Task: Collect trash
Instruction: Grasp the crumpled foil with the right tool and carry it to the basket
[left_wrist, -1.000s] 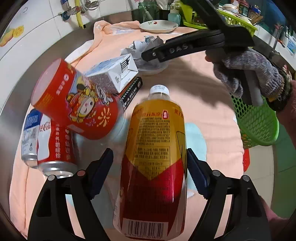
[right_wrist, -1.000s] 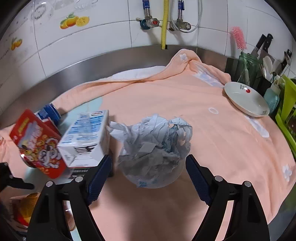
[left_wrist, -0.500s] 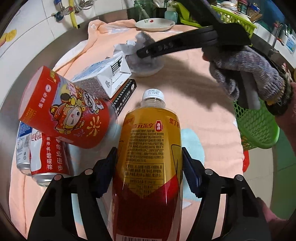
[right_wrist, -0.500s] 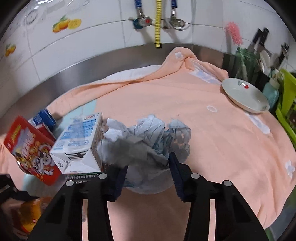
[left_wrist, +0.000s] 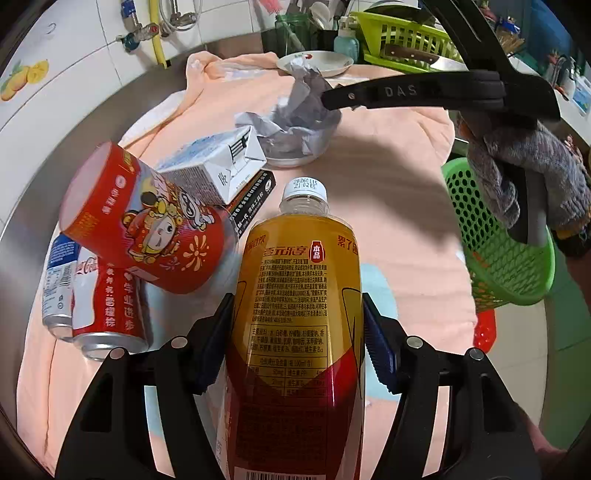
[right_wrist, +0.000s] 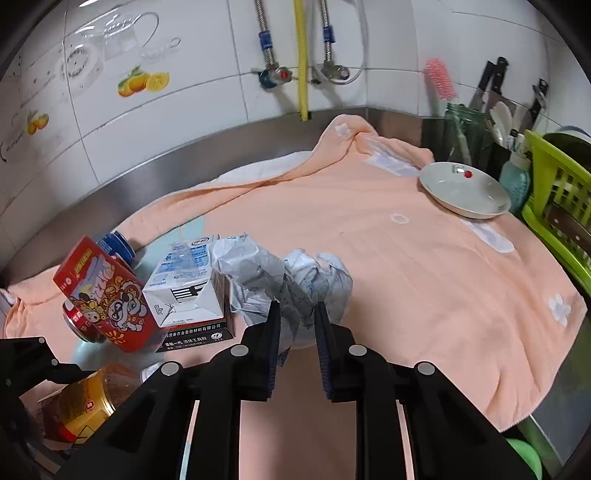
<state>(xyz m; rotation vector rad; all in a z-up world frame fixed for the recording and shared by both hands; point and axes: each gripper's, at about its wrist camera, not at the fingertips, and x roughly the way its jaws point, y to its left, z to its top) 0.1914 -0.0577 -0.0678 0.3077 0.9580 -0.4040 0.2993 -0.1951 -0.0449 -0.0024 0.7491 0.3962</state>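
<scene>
My left gripper (left_wrist: 297, 339) is shut on a yellow-and-red drink bottle (left_wrist: 299, 314) with a white cap; the bottle also shows low left in the right wrist view (right_wrist: 77, 406). My right gripper (right_wrist: 295, 325) is shut on a crumpled grey paper wad (right_wrist: 284, 280) that sat in a small clear bowl (left_wrist: 295, 155). The wad (left_wrist: 303, 107) rises out of the bowl. Beside it lie a white milk carton (right_wrist: 188, 284), a red cartoon-print can (left_wrist: 147, 221), a Coca-Cola can (left_wrist: 107, 306) and a blue-white can (left_wrist: 59, 280).
A peach towel (right_wrist: 406, 266) covers the steel counter. A green mesh basket (left_wrist: 495, 243) hangs off the counter's right edge. A white plate (right_wrist: 465, 190), a lime dish rack (right_wrist: 554, 199) and a knife block stand at the back right. A black box (left_wrist: 251, 206) lies under the carton.
My right gripper closed on the paper wad and lifted it up from the bowl. My left gripper closed on the bottle.
</scene>
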